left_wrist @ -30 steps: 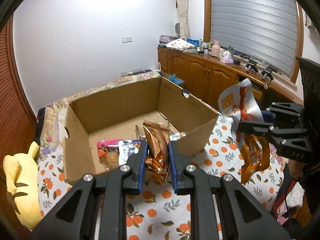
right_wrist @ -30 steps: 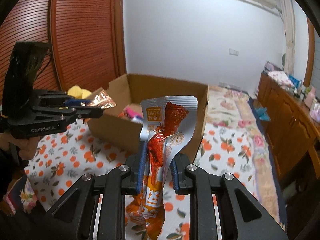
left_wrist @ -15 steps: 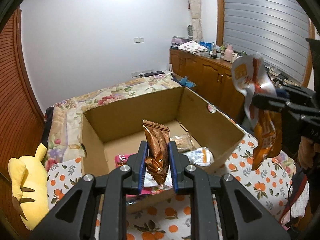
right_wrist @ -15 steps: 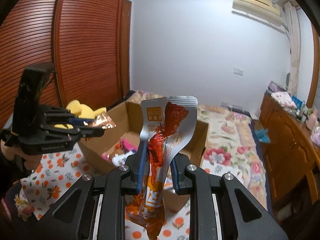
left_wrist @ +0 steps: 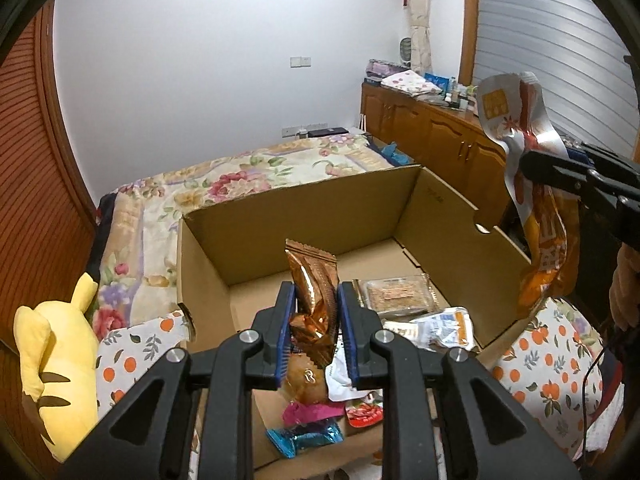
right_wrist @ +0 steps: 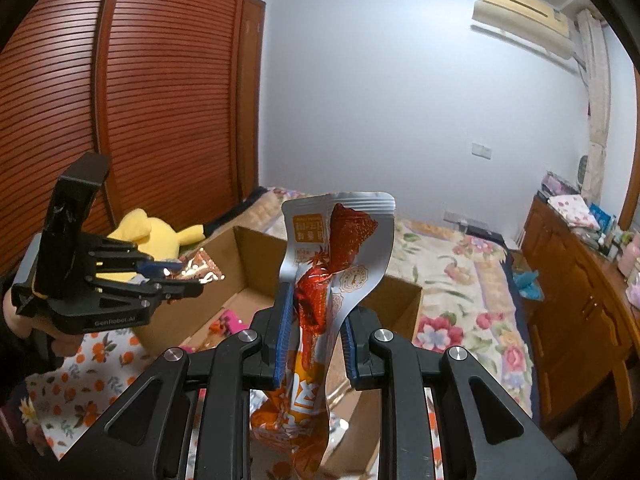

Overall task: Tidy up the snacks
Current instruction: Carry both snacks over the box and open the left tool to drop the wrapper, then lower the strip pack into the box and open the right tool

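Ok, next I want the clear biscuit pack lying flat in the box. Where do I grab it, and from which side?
Take the biscuit pack by its far short edge, coming down from above over the open top of the box. It lies flat on the bottom, and the white packet overlaps its near edge, so the far end looks easier to pinch.

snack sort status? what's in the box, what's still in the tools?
Done: several packets already lie in the cardboard box. In hand: the left tool grips a copper-brown packet above the box; the right tool grips a silver-orange pouch. Left: both need dropping in. No loose snacks are visible outside the box.
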Demonstrator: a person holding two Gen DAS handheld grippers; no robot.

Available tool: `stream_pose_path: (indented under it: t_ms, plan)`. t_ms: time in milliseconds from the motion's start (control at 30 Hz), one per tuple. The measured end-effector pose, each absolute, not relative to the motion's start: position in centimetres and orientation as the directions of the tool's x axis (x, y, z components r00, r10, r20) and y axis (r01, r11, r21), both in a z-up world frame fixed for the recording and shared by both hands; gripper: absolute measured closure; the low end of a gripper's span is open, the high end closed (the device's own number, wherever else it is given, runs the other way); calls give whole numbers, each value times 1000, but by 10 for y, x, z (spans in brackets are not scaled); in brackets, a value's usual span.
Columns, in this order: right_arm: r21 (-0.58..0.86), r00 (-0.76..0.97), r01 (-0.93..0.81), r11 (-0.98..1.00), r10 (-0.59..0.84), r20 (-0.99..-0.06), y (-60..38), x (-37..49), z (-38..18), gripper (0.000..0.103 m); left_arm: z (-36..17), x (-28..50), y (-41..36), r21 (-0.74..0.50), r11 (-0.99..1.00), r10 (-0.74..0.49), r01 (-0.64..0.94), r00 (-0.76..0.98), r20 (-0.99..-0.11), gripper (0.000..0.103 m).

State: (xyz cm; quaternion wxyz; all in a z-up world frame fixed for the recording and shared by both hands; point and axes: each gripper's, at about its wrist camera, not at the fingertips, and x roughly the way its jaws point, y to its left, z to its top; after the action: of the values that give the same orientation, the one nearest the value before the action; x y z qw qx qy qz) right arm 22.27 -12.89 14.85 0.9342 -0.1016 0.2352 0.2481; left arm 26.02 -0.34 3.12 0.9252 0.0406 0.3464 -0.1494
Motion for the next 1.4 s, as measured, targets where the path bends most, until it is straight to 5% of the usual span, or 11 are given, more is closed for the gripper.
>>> stream_pose_path:
  t_ms: [500,1000,1167,1400]
  plan:
    - [-84,678,-553,829,389,-623,-82,272,98,83,22,279,18,-63,967,-227,248,717,-659,64]
    - [-69,591,-583,810,364,-720,-56,283,71,81,22,269,34,-72,972,-216,222,736,-641,61]
    - [-31,578,-568,823,371,-727,-59,290,72,71,21,266,32,-65,973,-210,221,736,-644,59]
    - [6,582,-553,833,391,-713,-70,281,76,70,24,254,28,-60,974,-206,219,742,-638,58]
